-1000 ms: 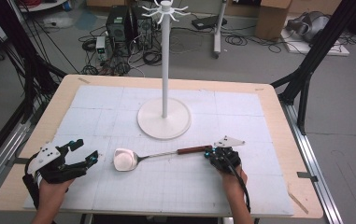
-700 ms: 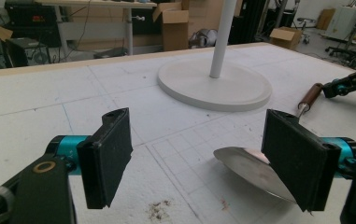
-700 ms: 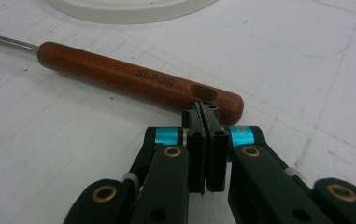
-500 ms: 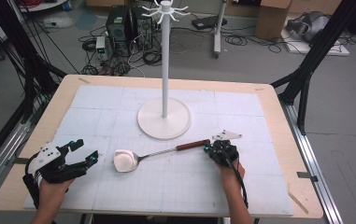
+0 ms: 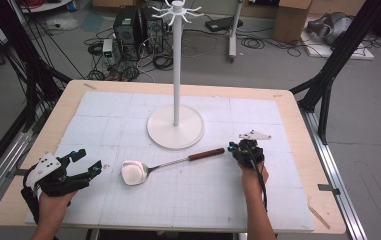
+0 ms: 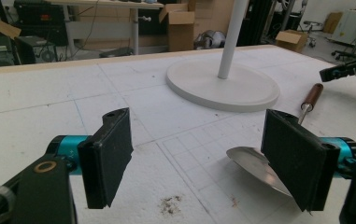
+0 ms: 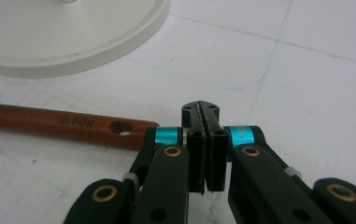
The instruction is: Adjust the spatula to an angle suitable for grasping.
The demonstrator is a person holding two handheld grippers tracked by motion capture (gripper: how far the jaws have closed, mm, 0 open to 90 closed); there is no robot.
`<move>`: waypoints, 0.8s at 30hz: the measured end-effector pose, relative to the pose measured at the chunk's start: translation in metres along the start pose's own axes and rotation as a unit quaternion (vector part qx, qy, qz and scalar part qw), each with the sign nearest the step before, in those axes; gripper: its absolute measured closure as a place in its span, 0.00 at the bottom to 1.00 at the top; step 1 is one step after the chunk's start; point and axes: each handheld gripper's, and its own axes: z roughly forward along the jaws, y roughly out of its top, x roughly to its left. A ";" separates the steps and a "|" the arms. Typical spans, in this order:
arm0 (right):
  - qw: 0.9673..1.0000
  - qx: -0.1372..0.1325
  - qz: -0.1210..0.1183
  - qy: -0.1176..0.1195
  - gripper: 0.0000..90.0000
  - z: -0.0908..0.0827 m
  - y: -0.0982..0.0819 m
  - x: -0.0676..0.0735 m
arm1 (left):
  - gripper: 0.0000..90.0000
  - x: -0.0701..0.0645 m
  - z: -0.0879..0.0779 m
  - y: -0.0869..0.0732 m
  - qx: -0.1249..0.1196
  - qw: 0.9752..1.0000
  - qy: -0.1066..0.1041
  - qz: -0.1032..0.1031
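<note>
Starting at your left, your left gripper (image 5: 80, 162) sits low over the near-left part of the white grid mat (image 5: 108, 120), its jaws spread wide with nothing between the pads. In the left gripper view, the pad on the right of that picture (image 6: 297, 156) stands in front of the spatula's metal blade (image 6: 248, 161), so the blade's far edge is cut off from you there, and the thin shaft behind it is mostly hidden too.

The spatula (image 5: 170, 162) lies flat on the mat, just in front of the stand's round base (image 5: 175, 132) and not touching it. Its long axis runs across the table, slightly tilted: the blade (image 5: 134, 172) points toward your left gripper and a little nearer to you, the brown wooden handle (image 5: 207, 155) points toward your right gripper and a little farther away. In the right gripper view the handle (image 7: 59, 123) runs off the left edge, so you see just its holed end, with lettering on it.

The white stand's pole (image 5: 177, 70) rises from that base; its hooks at the top are small and hard to make out.

Your right gripper (image 5: 234, 148) has its jaws pressed fully together, holding nothing. Its tips sit just beside the handle's end; whether they touch it, I cannot tell.
</note>
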 end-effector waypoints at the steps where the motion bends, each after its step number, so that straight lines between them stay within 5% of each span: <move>1: 1.000 0.007 -0.002 0.002 0.99 0.003 -0.001 0.001 | 0.28 0.001 0.000 0.000 0.001 1.000 0.000 -0.001; 24: 0.998 0.014 -0.031 0.045 0.99 0.018 0.002 0.025 | 0.28 0.003 -0.003 0.000 -0.004 1.000 0.003 -0.004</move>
